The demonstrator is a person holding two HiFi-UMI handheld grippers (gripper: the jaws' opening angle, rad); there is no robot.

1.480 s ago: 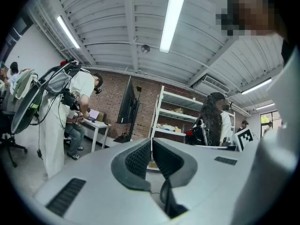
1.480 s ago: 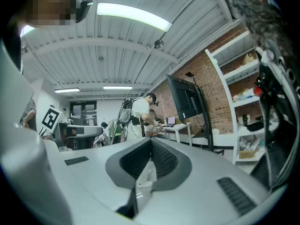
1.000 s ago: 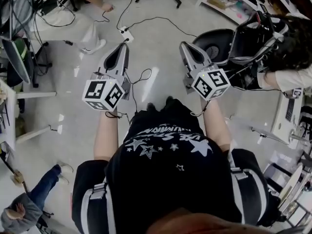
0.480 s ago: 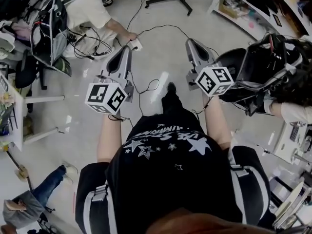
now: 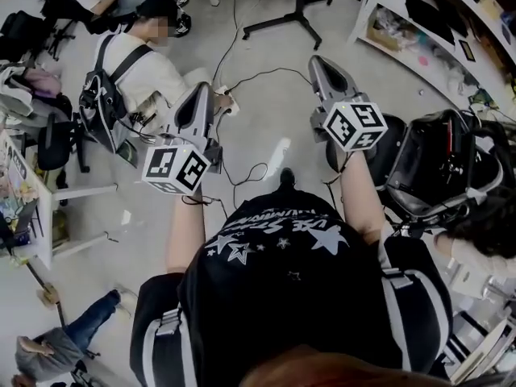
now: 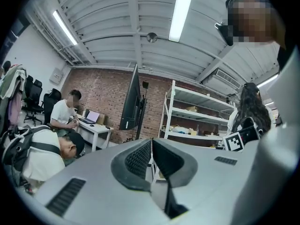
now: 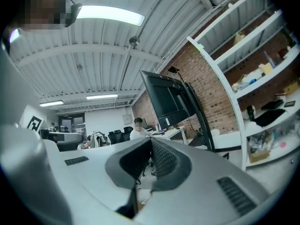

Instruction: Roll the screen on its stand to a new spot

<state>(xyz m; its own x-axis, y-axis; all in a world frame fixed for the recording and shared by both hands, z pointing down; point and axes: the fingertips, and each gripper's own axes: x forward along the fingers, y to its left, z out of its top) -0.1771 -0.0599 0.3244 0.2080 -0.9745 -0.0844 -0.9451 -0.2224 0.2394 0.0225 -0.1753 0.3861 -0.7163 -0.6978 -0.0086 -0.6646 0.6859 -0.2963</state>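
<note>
The dark screen stands on a black wheeled stand. Its spread legs (image 5: 294, 6) lie on the floor ahead at the top of the head view. In the left gripper view the screen (image 6: 132, 97) appears nearly edge-on against a brick wall. The right gripper view catches its dark face (image 7: 165, 97) and its leaning post (image 7: 199, 111). My left gripper (image 5: 201, 93) and right gripper (image 5: 319, 63) are held up in front of me, well short of the stand. Both are shut with nothing between the fingers, as the left gripper view (image 6: 151, 142) and the right gripper view (image 7: 151, 142) show.
A person with a backpack (image 5: 133, 71) crouches at the left by a power strip (image 5: 228, 101) with cables trailing over the floor. White shelving (image 5: 419, 22) lines the right. A black stroller-like frame (image 5: 439, 168) stands close at my right. A white desk (image 5: 36, 208) is at the left.
The view has advanced across the floor: the stand's legs and the crouching person have slid down the frame toward me. Both grippers stay shut and raised in front.
</note>
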